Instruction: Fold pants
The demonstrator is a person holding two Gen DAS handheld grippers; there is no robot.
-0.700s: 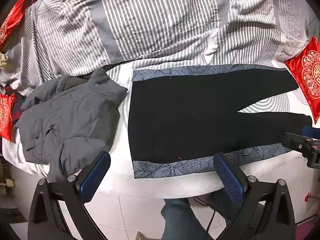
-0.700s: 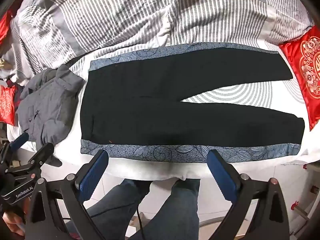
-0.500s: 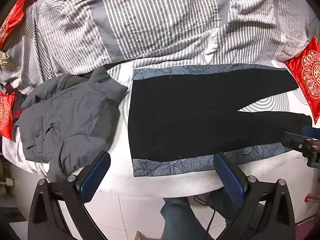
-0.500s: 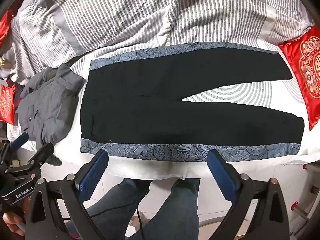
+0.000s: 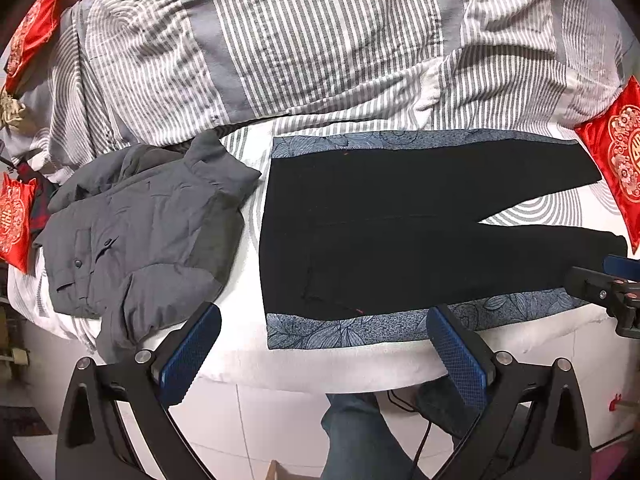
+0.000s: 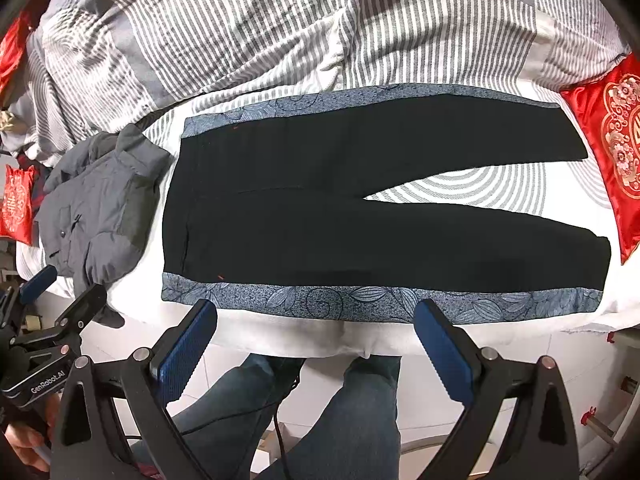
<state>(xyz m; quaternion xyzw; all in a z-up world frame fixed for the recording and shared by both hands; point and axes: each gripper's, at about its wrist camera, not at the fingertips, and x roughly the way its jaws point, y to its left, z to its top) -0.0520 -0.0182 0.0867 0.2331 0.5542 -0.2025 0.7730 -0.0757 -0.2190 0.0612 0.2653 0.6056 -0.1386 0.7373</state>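
The pants (image 6: 360, 208) lie flat on the bed (image 6: 580, 332), along its near edge, waist toward the left and the two legs running right in a narrow V that shows the swirl-printed sheet between them. Spread out this way, unfolded, they seem ready for a first fold, likely one leg over the other. They are black, matte and smooth, with a blue leaf-patterned band down each outer side seam and small red stitches near the waist. The left hand-held gripper (image 5: 324, 354) hangs above the waist end with its jaws spread wide and nothing between them; the right hand-held gripper (image 6: 316, 344) hangs over the middle of the near band, equally wide and empty. Both point steeply down, a fair stance for pinching the near edge. The pads (image 6: 182, 354) are blue and cross-hatched, probably to hold thin cloth. A grey padded jacket (image 5: 140, 236) lies crumpled just left of the waist, a striped duvet (image 5: 320, 40) is bunched behind, and a red embroidered cushion (image 6: 608, 140) sits by the cuffs.
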